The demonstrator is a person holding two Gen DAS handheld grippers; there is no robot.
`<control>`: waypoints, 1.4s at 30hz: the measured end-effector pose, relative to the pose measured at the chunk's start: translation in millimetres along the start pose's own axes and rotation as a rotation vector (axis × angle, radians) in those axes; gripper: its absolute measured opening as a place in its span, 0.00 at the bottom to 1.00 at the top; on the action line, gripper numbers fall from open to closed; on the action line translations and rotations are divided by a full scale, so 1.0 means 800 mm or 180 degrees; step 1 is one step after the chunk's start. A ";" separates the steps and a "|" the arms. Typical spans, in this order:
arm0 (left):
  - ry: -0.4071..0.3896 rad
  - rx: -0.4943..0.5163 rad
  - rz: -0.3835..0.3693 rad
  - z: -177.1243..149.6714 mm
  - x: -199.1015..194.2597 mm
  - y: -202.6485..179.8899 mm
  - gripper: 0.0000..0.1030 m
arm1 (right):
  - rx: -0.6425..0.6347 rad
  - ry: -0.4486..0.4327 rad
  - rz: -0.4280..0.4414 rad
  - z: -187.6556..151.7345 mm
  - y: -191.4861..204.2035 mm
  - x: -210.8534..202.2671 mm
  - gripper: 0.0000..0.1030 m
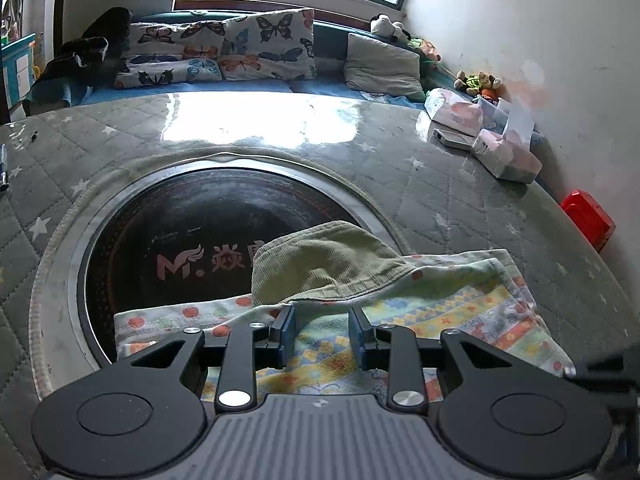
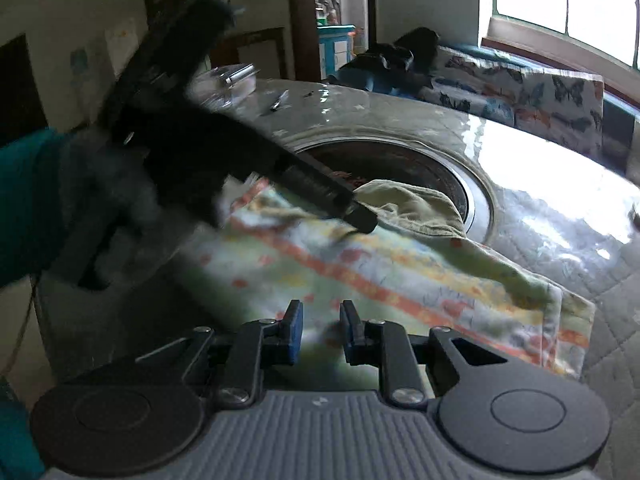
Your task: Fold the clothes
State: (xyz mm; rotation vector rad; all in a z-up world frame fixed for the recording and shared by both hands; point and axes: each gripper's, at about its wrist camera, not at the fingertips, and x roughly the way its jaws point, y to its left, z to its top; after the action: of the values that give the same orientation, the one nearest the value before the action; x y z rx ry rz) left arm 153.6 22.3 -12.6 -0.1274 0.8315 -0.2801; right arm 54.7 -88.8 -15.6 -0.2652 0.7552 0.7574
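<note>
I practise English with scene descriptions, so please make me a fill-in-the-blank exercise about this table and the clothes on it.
1. The olive corduroy garment lies on top of the ____ patterned cloth.
2. The pillows are printed with ____.
3. The left claw is ____, holding nothing.
4. The round glass panel in the table shows pink ____.

Missing words: colourful; butterflies; open; lettering

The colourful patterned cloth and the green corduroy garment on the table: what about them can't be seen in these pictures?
- Colourful patterned cloth: near edge hidden behind the left tool in the left wrist view; blurred in the right wrist view.
- Green corduroy garment: its shape is bunched, lower edge tucked out of sight.
- Round dark inset in the table: printed logo partly covered by the garment.
</note>
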 end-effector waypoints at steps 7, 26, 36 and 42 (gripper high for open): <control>-0.0108 0.0000 0.0049 -0.003 -0.025 -0.004 0.31 | 0.0120 -0.0148 -0.0044 -0.008 0.003 -0.012 0.19; -0.0293 0.0189 -0.0021 -0.109 -0.091 -0.034 0.31 | 0.0440 -0.0266 -0.0257 -0.038 -0.018 -0.033 0.18; -0.0338 0.0137 0.0001 -0.115 -0.103 -0.023 0.33 | 0.0731 -0.0293 -0.0570 -0.057 -0.056 -0.063 0.19; -0.0299 -0.0062 0.0044 -0.122 -0.106 0.002 0.35 | 0.0913 -0.0242 -0.0675 -0.077 -0.079 -0.068 0.19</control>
State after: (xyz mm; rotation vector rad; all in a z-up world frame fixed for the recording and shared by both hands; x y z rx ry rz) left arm 27.1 48.4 -18.3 -0.1520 0.7417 -0.2512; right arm 40.8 -191.1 -24.0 -0.0549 0.7404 0.4492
